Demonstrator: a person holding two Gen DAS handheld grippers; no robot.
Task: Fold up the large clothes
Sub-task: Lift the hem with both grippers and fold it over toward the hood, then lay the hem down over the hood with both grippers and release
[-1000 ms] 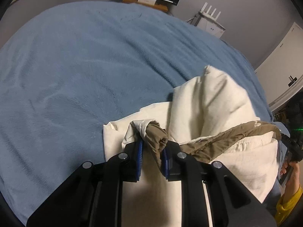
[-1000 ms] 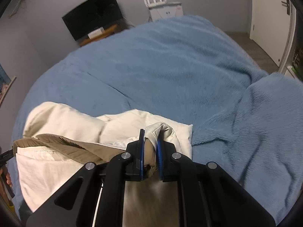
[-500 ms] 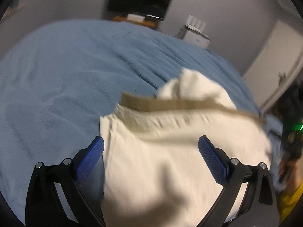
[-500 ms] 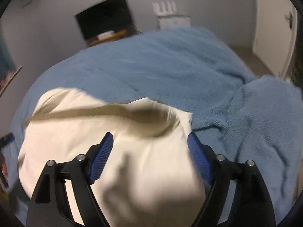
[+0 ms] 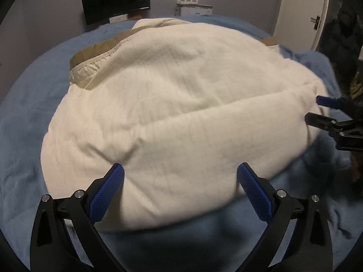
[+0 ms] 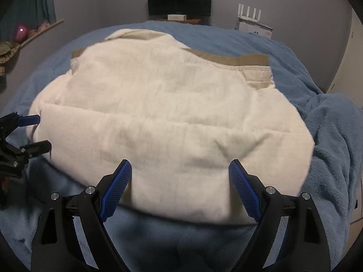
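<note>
Blue fleece bed blanket (image 5: 27,122) is covered by a folded cream quilted garment (image 5: 181,104), lying just ahead of both wide-open, empty grippers' fingers (image 5: 106,190) (image 6: 244,188).

The near hem of the cream garment (image 5: 177,113) is smeared by motion blur, so its edge against the blue blanket (image 5: 29,117) cannot be traced. The right claw (image 5: 317,110) is cut off by the frame edge beside the garment.
</note>
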